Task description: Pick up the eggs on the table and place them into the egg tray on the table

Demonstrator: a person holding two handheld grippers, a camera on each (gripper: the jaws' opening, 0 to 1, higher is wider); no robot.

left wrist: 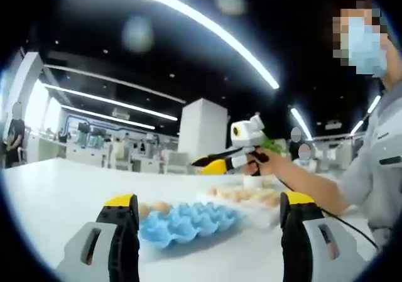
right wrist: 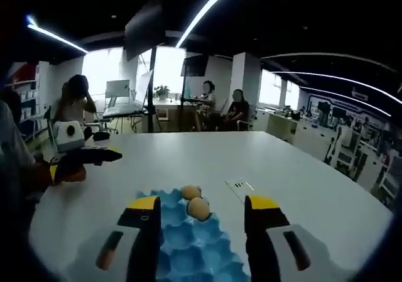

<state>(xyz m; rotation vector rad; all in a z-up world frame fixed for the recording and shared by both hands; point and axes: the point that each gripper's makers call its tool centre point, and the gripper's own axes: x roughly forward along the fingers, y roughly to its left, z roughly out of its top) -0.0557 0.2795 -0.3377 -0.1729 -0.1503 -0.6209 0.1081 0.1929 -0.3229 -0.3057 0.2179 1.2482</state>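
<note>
**Two eggs in the blue tray, both grippers empty**

No readable writing shows. In the right gripper view, the right gripper [right wrist: 201, 244] has its fingers spread wide, holding nothing, over the blue egg tray [right wrist: 188, 250] on the white worktop [right wrist: 314, 188]. The tray's long axis runs away from the camera. Two eggs [right wrist: 198, 208] sit in its far cups. The left gripper [left wrist: 207, 244] also gapes empty; beyond the tray lie more eggs [left wrist: 245, 195].
</note>
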